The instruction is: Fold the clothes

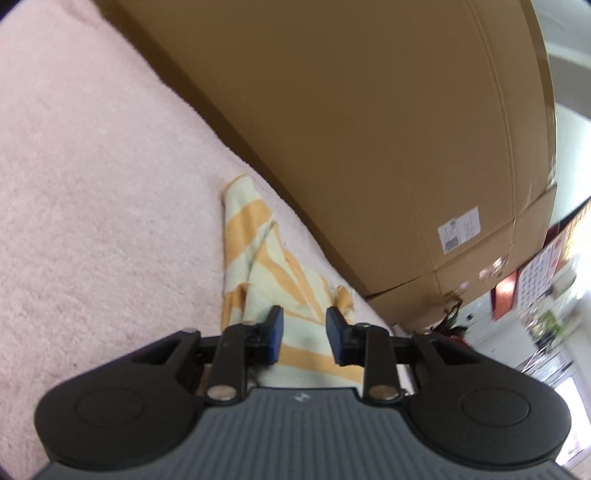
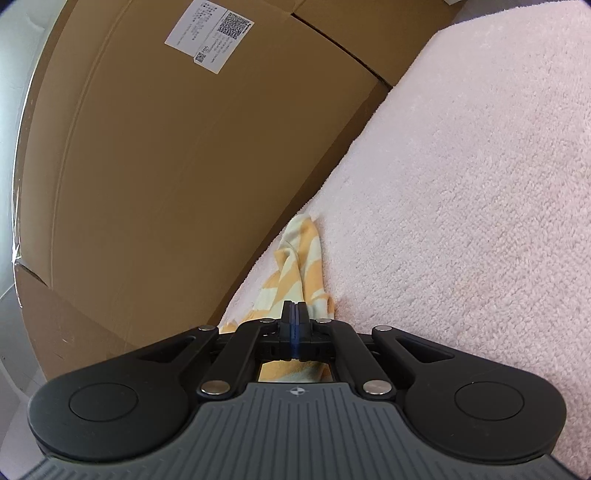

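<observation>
Left gripper (image 1: 303, 334): its blue-padded fingers (image 1: 275, 334) stand apart, holding nothing, just over the striped cloth.

Right gripper (image 2: 294, 325): fingers pressed together; whether cloth is pinched between them cannot be told, though cloth shows right at and beneath the tips.

Cloth (image 1: 258, 258): a yellow-and-cream striped garment, bunched and creased, lying on the pink blanket along its far edge, next to the cardboard box.

Blanket (image 1: 92, 166): fluffy pale pink, covering the whole surface and carrying the cloth.

Box (image 2: 147, 166): large and brown with a white printed label (image 2: 208, 35), standing against the blanket's far edge.
</observation>
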A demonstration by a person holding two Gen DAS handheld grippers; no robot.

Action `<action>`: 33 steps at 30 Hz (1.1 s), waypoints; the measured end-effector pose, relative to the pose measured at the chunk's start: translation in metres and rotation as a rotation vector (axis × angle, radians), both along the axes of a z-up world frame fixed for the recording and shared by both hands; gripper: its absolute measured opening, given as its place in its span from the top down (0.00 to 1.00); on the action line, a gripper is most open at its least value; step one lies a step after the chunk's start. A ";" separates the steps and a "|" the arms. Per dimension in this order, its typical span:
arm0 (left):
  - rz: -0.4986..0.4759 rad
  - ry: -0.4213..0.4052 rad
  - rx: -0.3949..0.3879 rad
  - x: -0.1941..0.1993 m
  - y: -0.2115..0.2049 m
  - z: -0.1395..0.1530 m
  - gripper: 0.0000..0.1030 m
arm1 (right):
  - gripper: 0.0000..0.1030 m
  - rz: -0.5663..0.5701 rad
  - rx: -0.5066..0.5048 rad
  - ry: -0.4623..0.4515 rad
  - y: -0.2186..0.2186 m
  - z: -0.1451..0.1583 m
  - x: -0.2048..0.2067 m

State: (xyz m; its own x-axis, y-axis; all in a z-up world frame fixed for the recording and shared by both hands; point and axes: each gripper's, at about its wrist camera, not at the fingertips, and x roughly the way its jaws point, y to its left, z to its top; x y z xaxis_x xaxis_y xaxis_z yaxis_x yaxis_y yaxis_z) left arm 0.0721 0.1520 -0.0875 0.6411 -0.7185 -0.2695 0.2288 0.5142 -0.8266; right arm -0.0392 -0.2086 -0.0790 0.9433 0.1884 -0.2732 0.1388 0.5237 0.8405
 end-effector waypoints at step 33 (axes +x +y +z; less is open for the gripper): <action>-0.162 -0.460 0.479 -0.070 -0.070 0.051 0.31 | 0.91 0.294 -0.346 -0.112 0.072 0.026 -0.038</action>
State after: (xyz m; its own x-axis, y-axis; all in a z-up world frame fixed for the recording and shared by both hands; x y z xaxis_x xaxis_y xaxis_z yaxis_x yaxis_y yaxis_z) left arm 0.0017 0.0823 -0.0361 0.6609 -0.6845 -0.3079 0.6074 0.7287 -0.3163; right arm -0.0770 -0.1366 -0.0531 0.8908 0.3677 -0.2670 -0.1386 0.7794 0.6110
